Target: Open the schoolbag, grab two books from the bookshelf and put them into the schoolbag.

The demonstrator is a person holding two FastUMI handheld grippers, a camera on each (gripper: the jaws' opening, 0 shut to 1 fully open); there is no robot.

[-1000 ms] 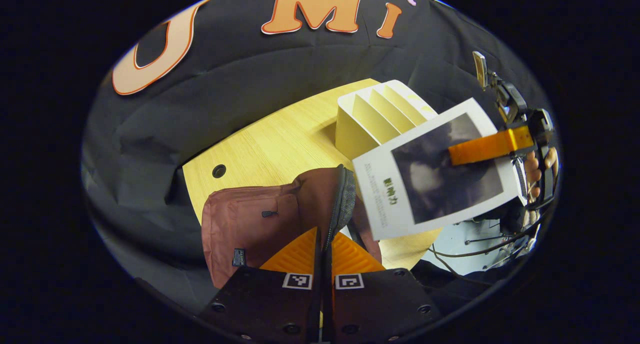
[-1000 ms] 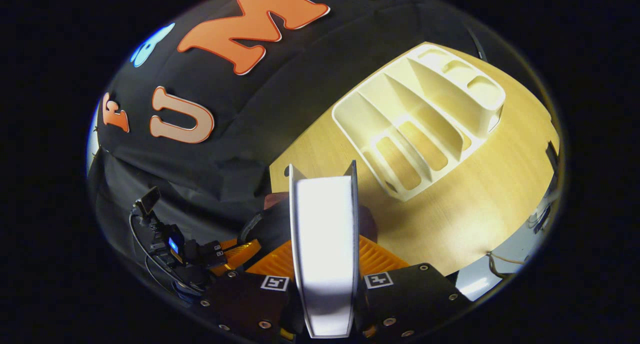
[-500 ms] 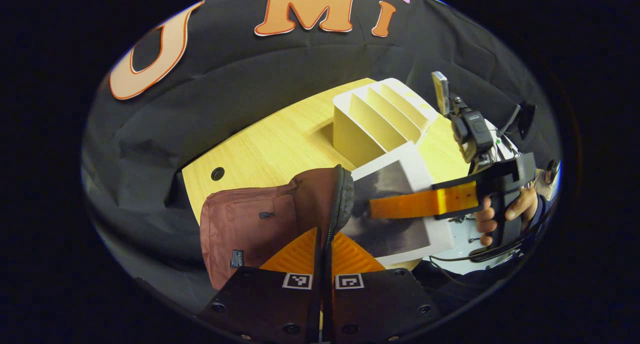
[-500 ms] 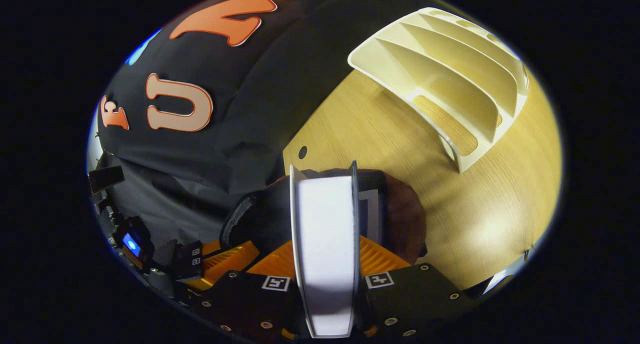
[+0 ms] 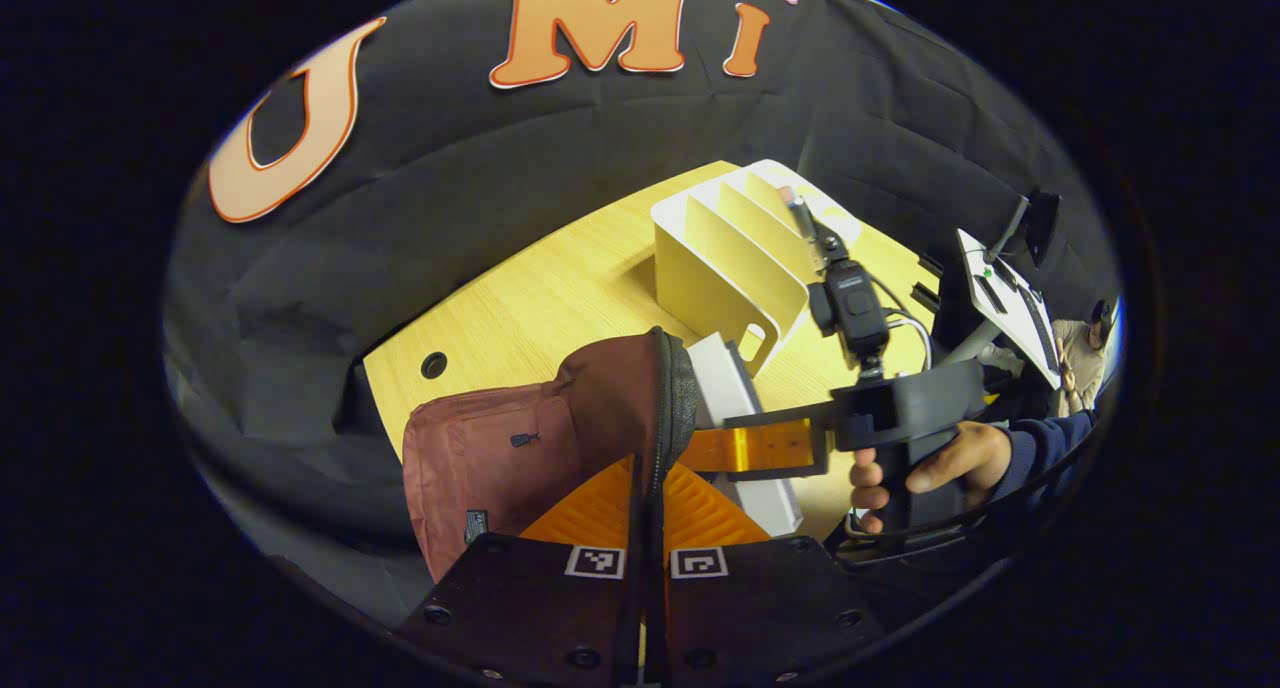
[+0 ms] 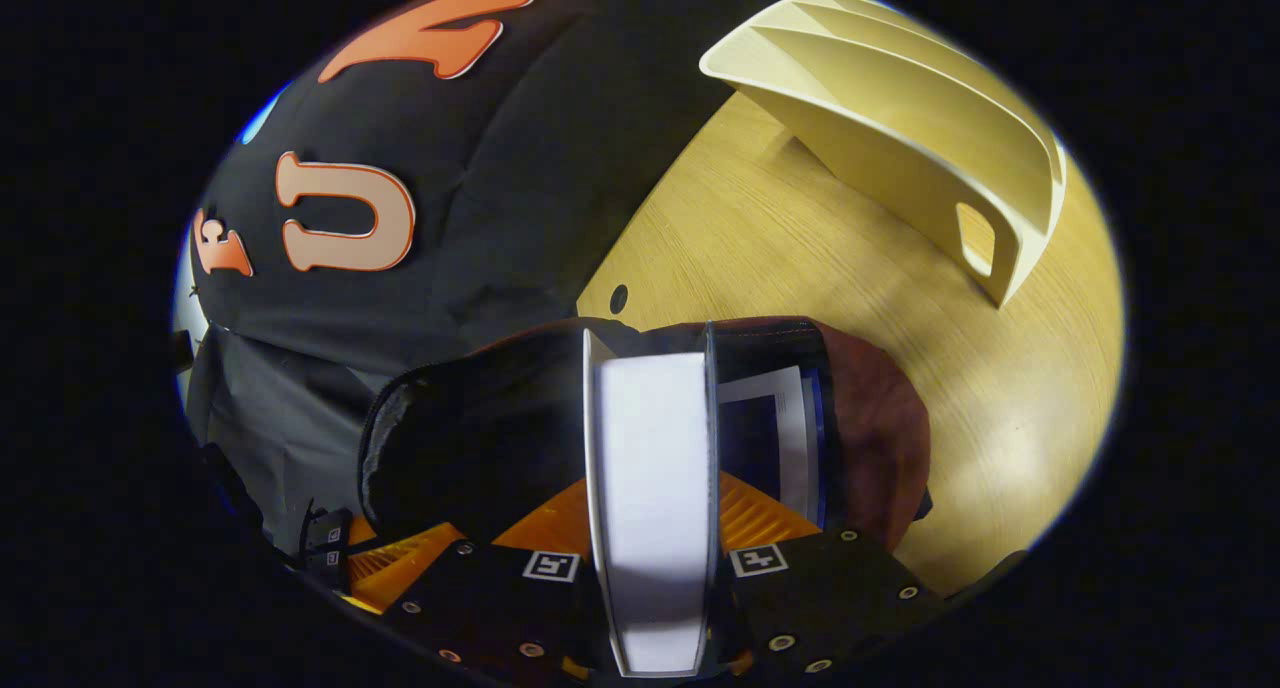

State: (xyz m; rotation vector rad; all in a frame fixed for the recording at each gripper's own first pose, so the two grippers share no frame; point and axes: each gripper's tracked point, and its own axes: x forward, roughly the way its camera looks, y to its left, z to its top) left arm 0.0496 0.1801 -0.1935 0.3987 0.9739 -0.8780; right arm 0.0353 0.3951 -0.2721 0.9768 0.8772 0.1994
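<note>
Lowered since the earlier frame: book (image 6: 650, 508), clamped in right gripper (image 6: 652, 528), edge-down into schoolbag (image 6: 480, 438) mouth at 12 o'clock. Another book (image 6: 775, 438) already inside at 1 o'clock. Left gripper (image 5: 648, 498) pinched shut on bag rim (image 5: 668, 408). Bookshelf (image 6: 900, 128) stood at 1 o'clock. Second insertion in hand; next: push deeper, release.

The schoolbag (image 6: 880, 438) mouth gapes wide beside the book already inside (image 6: 775, 438), while the bookshelf (image 6: 900, 128) stands well apart near the table's (image 6: 800, 268) far edge.
</note>
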